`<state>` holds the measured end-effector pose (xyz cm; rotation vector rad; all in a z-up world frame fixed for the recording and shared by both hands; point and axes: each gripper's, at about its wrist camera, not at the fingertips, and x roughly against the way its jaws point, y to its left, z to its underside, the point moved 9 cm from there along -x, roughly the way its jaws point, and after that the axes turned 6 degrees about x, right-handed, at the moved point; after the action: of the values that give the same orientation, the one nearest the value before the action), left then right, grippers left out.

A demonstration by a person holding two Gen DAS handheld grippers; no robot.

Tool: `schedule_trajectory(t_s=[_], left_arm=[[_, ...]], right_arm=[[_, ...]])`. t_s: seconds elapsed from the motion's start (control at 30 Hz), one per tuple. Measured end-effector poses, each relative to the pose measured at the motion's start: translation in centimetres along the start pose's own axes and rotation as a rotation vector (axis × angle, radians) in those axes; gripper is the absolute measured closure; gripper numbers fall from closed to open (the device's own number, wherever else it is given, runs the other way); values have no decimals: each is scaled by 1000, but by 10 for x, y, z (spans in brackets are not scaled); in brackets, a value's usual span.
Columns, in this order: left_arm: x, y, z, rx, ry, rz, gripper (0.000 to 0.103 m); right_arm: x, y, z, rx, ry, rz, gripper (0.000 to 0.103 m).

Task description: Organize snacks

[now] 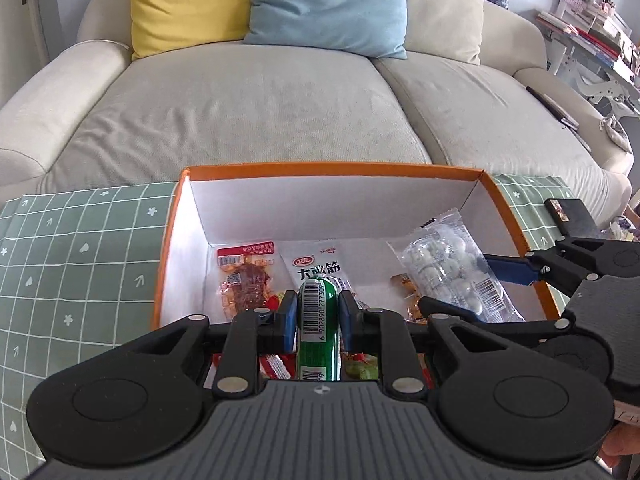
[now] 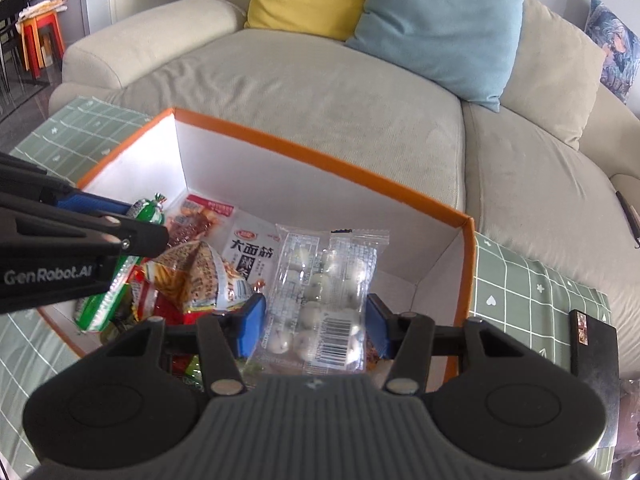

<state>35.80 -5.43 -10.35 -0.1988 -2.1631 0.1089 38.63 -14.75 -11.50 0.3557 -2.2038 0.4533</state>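
Over the box (image 1: 516, 216) | your left gripper (image 1: 318, 316) clamps the green sausage (image 1: 318, 320); your right gripper (image 2: 316, 320) pinches the clear candy pack (image 2: 320, 300) | lower both near the snacks before letting go; keep your grippers apart; lay each flat

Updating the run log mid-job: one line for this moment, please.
left gripper: shut on green sausage stick | right gripper: shut on clear candy bag | both over orange-rimmed cardboard box

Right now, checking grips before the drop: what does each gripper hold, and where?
Left gripper: green sausage stick, mid-length. Right gripper: clear candy packet, across its lower sides.
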Motion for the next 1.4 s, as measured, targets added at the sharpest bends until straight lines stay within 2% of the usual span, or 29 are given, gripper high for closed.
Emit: schedule_trajectory(t_s=[0.33, 0.57, 0.73, 0.83, 0.9, 1.0, 1.07, 1.23, 1.4], left_arm=[[-33, -4, 17, -42, 68, -30, 80], [-38, -1, 18, -63, 94, -86, 79], [-39, -4, 19, -90, 91, -100, 77], [-36, -5, 20, -104, 88, -104, 68], [-33, -5, 20, -115, 79, -111, 56], [-23, -3, 16, -120, 44, -132, 45], [-13, -4, 11, -109, 20, -115, 39], [20, -5, -3, -109, -62, -107, 34], [57, -2, -13, -101, -147, -125, 30]], right_arm=[[-35, 6, 9, 53, 75, 7, 51], [-51, 7, 20, 33, 123, 0, 50], [-51, 9, 20, 44, 126, 0, 46], [-50, 10, 21, 51, 128, -2, 46], [-46, 10, 20, 55, 117, 2, 44], [-38, 9, 15, 78, 96, 29, 35], [-30, 9, 11, 99, 82, 43, 34], [-4, 9, 0, 138, 32, 74, 23], [30, 10, -9, 158, -27, 108, 23]])
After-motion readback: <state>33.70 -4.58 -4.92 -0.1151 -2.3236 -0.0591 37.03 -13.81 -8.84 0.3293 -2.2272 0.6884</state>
